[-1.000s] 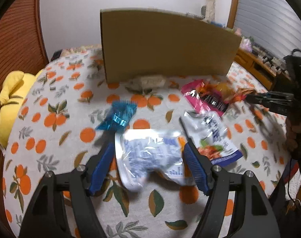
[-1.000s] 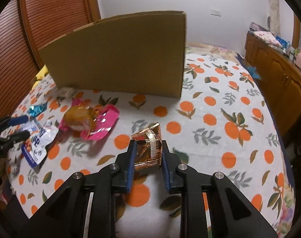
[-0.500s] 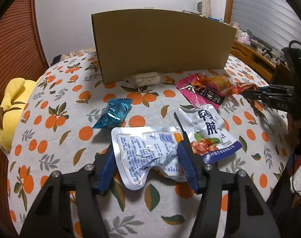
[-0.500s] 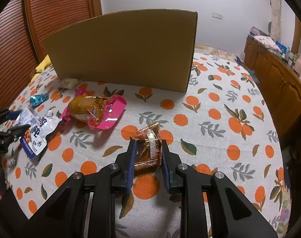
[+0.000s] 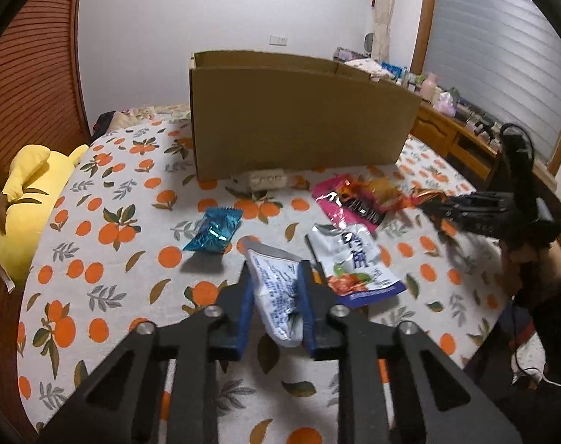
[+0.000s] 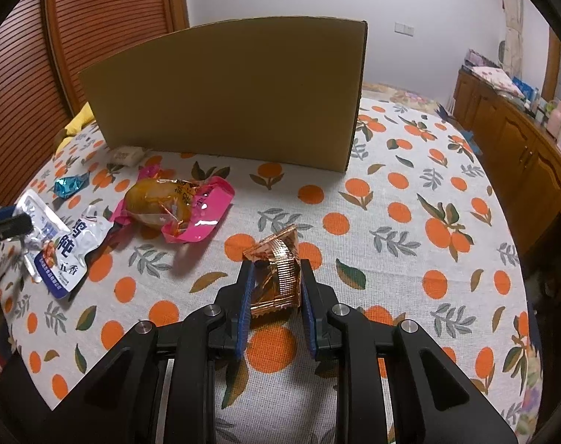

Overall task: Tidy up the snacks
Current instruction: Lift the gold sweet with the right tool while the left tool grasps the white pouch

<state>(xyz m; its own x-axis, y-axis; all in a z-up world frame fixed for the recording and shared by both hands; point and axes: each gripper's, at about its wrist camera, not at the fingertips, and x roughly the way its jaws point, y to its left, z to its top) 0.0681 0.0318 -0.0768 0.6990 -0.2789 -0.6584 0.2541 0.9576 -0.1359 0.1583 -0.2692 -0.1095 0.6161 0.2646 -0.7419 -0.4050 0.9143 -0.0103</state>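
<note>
The left gripper (image 5: 275, 292) has just closed on the crumpled silver foil pouch (image 5: 276, 288). The right gripper (image 6: 275, 285) pinches a copper foil packet (image 6: 276, 277). The tall brown cardboard box (image 5: 299, 122) stands far beyond both, its open top up.

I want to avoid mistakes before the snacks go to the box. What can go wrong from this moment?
1. The left tongs have just closed on the silver pouch, crumpling it; this slippery foil might slide out.
2. The right tongs pinch the copper packet by its lower part only, so it may twist or drop.
3. The cardboard box has a tall wall; a low carry could hit it.
</note>
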